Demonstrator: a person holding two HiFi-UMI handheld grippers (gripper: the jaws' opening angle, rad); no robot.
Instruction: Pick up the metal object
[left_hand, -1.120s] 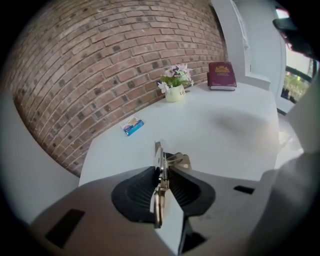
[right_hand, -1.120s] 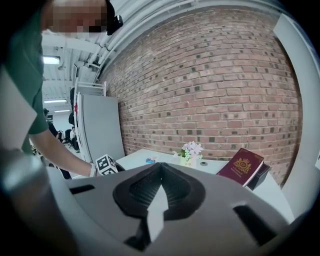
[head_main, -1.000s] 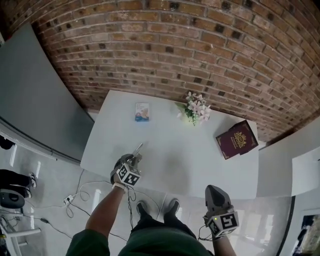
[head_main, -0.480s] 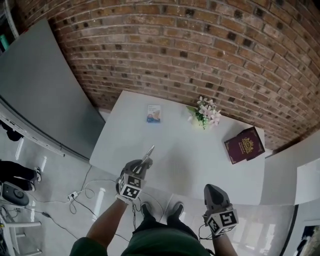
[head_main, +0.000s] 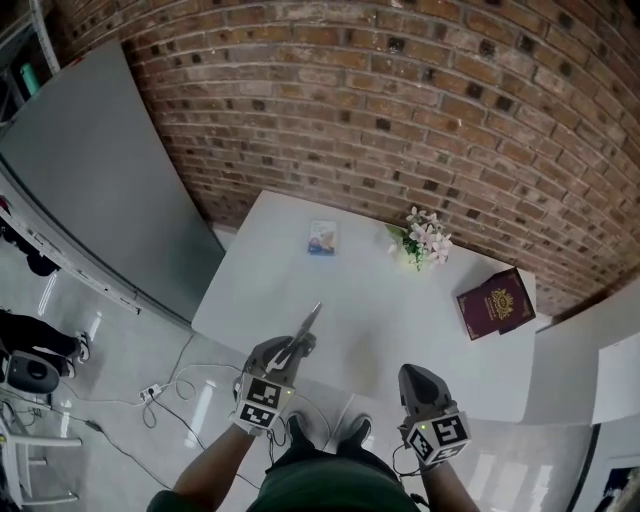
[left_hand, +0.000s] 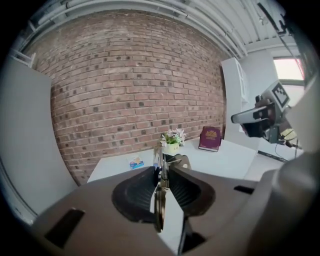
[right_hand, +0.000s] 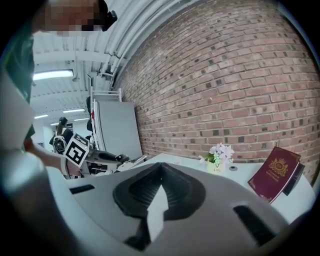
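Metal first: grips the metal object in the left tongs, now lifted clear of the bench; keeps right tongs clenched, empty. Looks essentially picked up.

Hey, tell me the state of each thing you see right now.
metal object: gripped, off the table.
left gripper: shut on the metal object.
right gripper: shut, empty.
book: closed, lying flat.
flowers: upright.
packet: lying flat.
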